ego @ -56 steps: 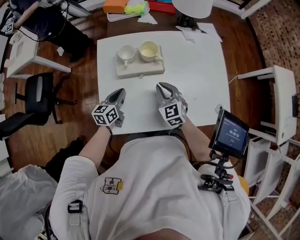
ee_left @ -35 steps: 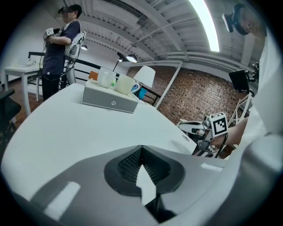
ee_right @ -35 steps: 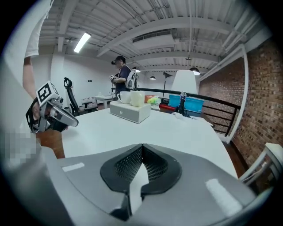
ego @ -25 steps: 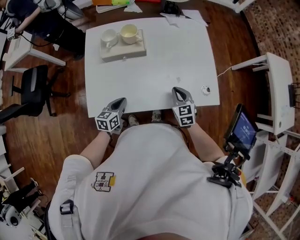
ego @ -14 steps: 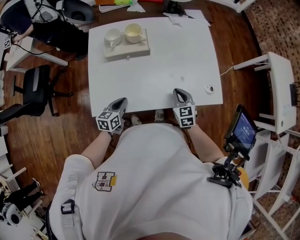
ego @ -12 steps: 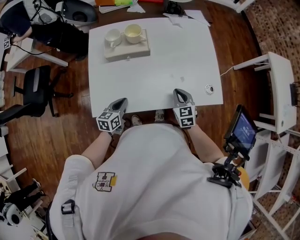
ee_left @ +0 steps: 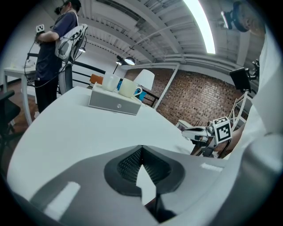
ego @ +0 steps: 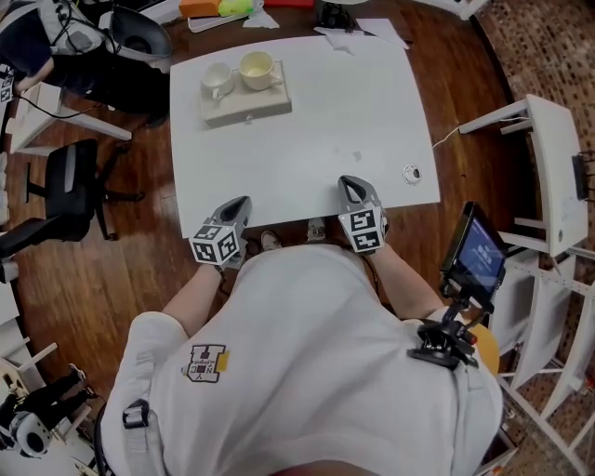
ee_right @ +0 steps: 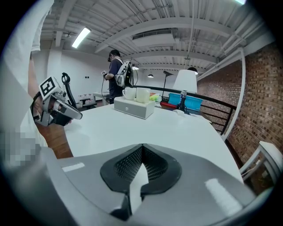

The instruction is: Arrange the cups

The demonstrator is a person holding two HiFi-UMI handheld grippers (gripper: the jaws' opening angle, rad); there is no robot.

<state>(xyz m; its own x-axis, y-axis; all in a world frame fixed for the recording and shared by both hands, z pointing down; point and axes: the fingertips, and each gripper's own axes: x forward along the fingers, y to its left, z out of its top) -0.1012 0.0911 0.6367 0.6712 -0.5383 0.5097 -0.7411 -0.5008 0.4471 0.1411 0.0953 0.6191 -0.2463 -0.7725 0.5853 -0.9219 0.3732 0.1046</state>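
Two cups stand side by side on a pale rectangular block at the far left of the white table: a white cup and a wider cream cup. In the left gripper view the cups and block lie far ahead; in the right gripper view the cups sit on the block. My left gripper and right gripper rest at the table's near edge, both shut and empty, far from the cups. The shut jaw tips of the left gripper and of the right gripper touch.
A small round object lies near the table's right edge. Papers and a lamp base sit at the far edge. An office chair stands left, a white side table right. A screen on a mount sits by my right arm.
Both grippers drew back from mid-table to the near edge early on. Over the last second they have held still; only the head view has shifted slightly.
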